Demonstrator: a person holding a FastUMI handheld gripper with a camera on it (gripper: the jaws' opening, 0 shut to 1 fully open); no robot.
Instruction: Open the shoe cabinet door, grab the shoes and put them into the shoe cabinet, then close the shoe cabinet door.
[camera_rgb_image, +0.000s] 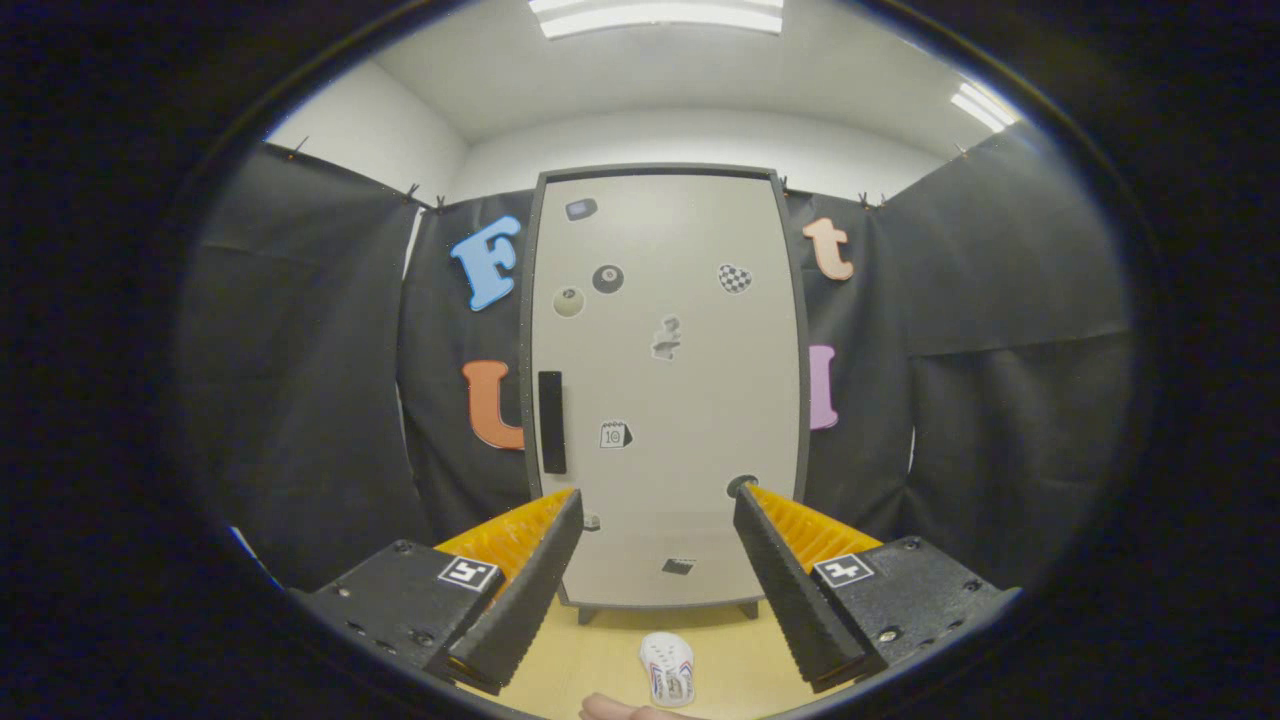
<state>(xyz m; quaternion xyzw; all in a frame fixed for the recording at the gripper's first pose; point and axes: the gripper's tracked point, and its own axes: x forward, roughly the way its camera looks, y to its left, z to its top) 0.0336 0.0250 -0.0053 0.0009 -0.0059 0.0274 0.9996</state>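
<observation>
The shoe cabinet (690, 390) stands upright straight ahead, pale door shut, with a dark frame and several small stickers on it. A black vertical handle (551, 421) sits on the door's left side, above my left finger. My gripper (658, 500) is open, fingers spread wide and holding nothing, some way in front of the door. A white shoe (668, 667) with holes in its top lies on the floor below and between the fingers, in front of the cabinet's feet.
Black cloth walls close in on both sides of the cabinet. The wooden floor (600, 650) runs from the cabinet's feet toward me. A bit of a person's hand (610, 710) shows just beneath the shoe.
</observation>
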